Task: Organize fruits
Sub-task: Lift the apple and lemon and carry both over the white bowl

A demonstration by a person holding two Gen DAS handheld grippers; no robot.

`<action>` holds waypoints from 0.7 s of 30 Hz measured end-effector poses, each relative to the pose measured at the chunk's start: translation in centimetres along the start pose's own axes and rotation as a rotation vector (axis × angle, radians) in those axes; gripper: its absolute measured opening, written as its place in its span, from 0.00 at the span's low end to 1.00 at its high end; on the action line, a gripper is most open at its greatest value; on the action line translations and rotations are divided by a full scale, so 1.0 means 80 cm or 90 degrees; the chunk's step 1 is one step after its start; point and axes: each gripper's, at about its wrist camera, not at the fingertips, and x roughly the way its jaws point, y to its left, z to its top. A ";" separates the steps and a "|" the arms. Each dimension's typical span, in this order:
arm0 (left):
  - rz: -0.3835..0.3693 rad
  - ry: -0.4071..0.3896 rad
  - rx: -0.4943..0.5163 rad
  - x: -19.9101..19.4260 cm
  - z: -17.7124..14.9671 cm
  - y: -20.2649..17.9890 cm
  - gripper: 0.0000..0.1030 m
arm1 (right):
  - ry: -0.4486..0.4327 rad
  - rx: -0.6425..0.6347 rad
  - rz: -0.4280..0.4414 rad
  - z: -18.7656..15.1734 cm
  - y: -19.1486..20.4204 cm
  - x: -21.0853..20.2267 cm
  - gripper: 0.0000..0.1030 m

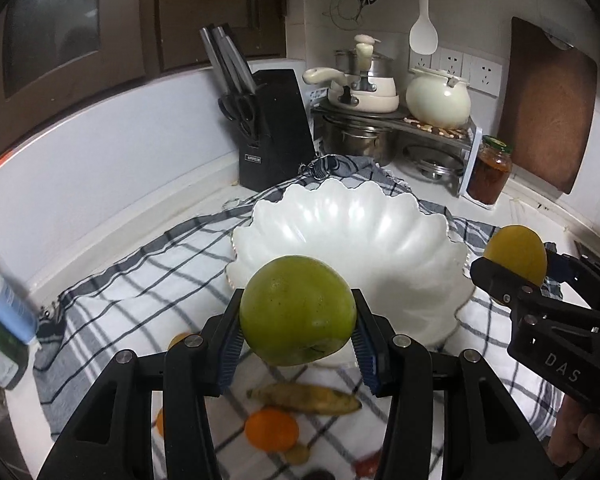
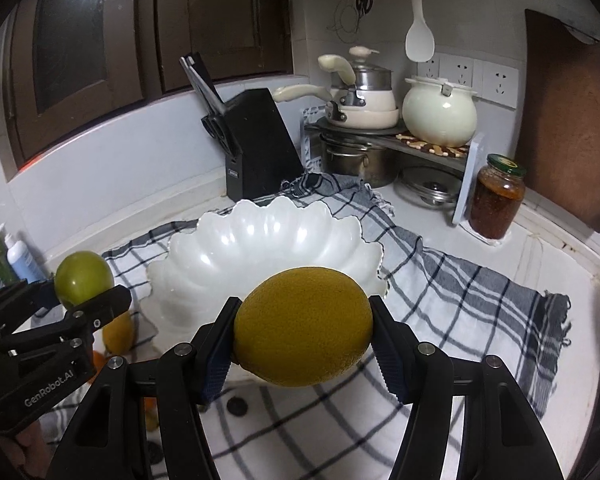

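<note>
While aloft, both grippers (image 1: 298, 334) (image 2: 302, 336) fruit-laden

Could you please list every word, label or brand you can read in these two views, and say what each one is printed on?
"DAS": on the body of the right gripper, seen from the left wrist view.
"GenRobot.AI": on the body of the left gripper, seen from the right wrist view.
Knife block: a small white brand label near its base, too small to read.
Bottles at the left edge: printed labels, too blurred to read.

One green fruit (image 1: 298, 312), one lemon (image 2: 303, 326), one bowl (image 1: 340, 216), one banana (image 1: 304, 398), one jar (image 1: 489, 170).
</note>
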 end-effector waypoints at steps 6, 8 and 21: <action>-0.002 0.024 0.005 0.042 0.007 0.003 0.47 | 0.030 -0.010 -0.006 0.008 -0.004 0.038 0.61; -0.011 0.038 -0.002 0.055 0.005 0.005 0.47 | 0.044 -0.014 -0.005 0.007 -0.003 0.051 0.61; -0.029 0.091 -0.007 0.090 -0.007 0.003 0.49 | 0.090 -0.017 0.010 -0.001 -0.001 0.086 0.61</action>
